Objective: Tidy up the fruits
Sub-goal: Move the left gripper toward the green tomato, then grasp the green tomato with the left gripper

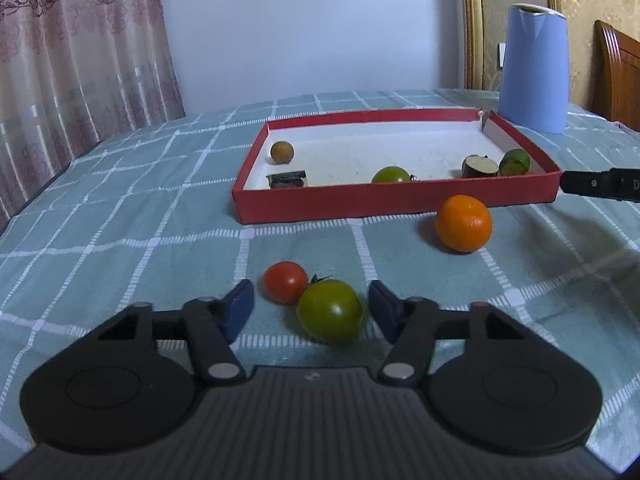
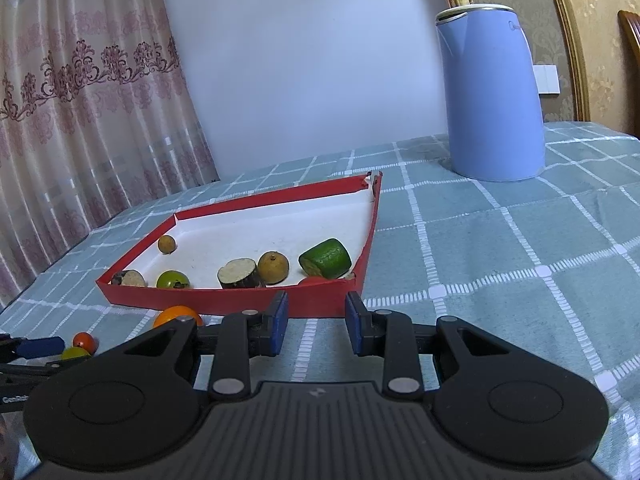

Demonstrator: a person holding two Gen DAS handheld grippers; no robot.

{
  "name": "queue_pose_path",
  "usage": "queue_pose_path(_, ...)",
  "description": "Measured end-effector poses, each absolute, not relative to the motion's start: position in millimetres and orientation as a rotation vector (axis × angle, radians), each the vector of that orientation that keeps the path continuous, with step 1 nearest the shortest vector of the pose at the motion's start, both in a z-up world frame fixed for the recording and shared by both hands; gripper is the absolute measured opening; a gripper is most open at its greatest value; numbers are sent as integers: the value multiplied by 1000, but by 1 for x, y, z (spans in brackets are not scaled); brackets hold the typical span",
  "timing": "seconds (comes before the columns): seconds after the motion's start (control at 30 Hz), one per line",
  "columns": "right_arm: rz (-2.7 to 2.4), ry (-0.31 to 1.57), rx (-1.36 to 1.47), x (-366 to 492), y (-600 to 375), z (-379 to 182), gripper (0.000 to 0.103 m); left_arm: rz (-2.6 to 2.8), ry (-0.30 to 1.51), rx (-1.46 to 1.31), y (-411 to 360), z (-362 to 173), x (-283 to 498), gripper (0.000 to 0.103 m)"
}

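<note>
My left gripper [image 1: 311,306] is open low over the cloth, its jaws either side of a green tomato [image 1: 330,315]. A red cherry tomato [image 1: 285,281] touches it at the left. An orange [image 1: 463,223] lies further right, in front of the red tray [image 1: 392,199]. The tray holds a brown round fruit [image 1: 282,152], a green tomato [image 1: 390,175] and several cut pieces. My right gripper [image 2: 316,324] is open and empty just before the tray's near wall [image 2: 240,304]. In the right wrist view the orange [image 2: 176,315] and the red tomato [image 2: 85,341] lie at the left.
A tall blue kettle [image 2: 492,96] stands behind the tray to the right. The table has a teal checked cloth [image 1: 120,220]. A curtain [image 1: 80,48] hangs at the left, a wooden chair [image 1: 618,76] at the right. The right gripper's tip [image 1: 600,184] shows at the left view's right edge.
</note>
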State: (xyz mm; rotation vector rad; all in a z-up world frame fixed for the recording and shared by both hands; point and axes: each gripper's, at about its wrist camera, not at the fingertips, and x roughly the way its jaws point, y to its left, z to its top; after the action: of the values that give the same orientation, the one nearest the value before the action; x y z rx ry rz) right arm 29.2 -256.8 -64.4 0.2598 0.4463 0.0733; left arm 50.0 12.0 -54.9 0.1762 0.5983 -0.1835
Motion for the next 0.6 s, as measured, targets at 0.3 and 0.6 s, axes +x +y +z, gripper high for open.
queue_pose_path(0.3, 74, 442, 279, 28, -260, -65, 29, -203, 595, 175, 7, -54, 46, 30)
queue_pose_path(0.6, 70, 442, 285, 28, -261, -65, 29, -254, 541, 134, 13, -40, 28, 30)
